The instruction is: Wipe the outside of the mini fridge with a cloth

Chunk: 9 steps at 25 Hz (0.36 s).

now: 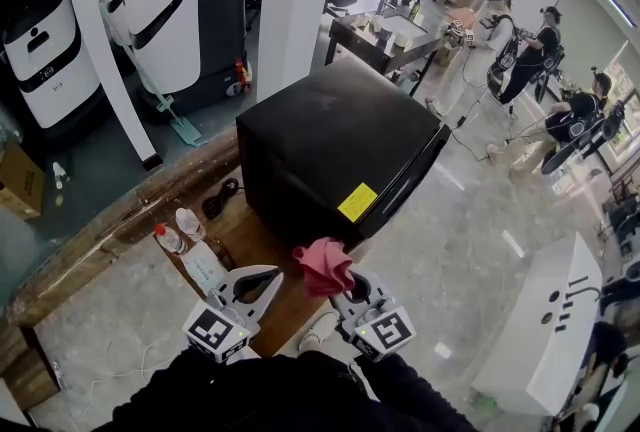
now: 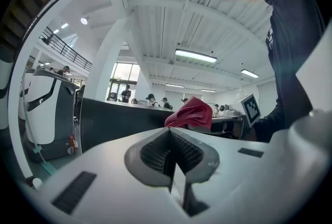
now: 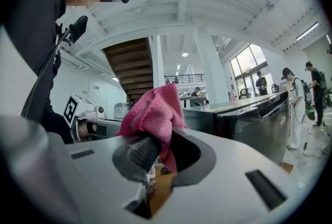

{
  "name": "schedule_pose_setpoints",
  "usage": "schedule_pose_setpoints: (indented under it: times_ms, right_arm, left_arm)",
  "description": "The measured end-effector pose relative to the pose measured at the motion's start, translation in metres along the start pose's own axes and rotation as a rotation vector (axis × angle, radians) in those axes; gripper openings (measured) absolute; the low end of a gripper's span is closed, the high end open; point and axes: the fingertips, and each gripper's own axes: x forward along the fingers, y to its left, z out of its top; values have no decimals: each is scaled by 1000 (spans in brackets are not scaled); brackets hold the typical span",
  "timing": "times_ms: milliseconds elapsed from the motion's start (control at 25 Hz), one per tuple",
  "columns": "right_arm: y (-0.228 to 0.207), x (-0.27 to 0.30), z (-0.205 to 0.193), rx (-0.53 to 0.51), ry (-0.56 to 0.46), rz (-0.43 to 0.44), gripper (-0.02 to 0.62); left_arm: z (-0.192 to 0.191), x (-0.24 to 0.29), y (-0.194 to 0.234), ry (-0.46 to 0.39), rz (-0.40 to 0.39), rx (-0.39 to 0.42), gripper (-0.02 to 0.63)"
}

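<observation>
Jaws of right gripper (image 3: 154,151) tight on pink cloth (image 3: 151,113) beside mini fridge (image 1: 335,135)

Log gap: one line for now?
left gripper: shut, empty | right gripper: shut on crumpled pink cloth | black box-shaped mini fridge: cloth by near corner, contact unclear

This looks like a big open robotics lab or workshop: white columns (image 1: 295,0), strip lights (image 2: 195,55) under a high ceiling, bulky grey-and-white machines (image 1: 185,15) parked on the floor, a cluttered desk (image 1: 385,30), and people (image 1: 530,50) apparently wearing recording rigs.
</observation>
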Motion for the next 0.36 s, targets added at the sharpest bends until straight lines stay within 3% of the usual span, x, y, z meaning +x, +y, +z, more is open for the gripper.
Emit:
schedule_pose_setpoints:
  times_ms: [360]
  right_arm:
    - [-3, 11, -1, -4, 4, 8, 60]
  left_arm:
    - [-2, 6, 7, 6, -3, -4, 6]
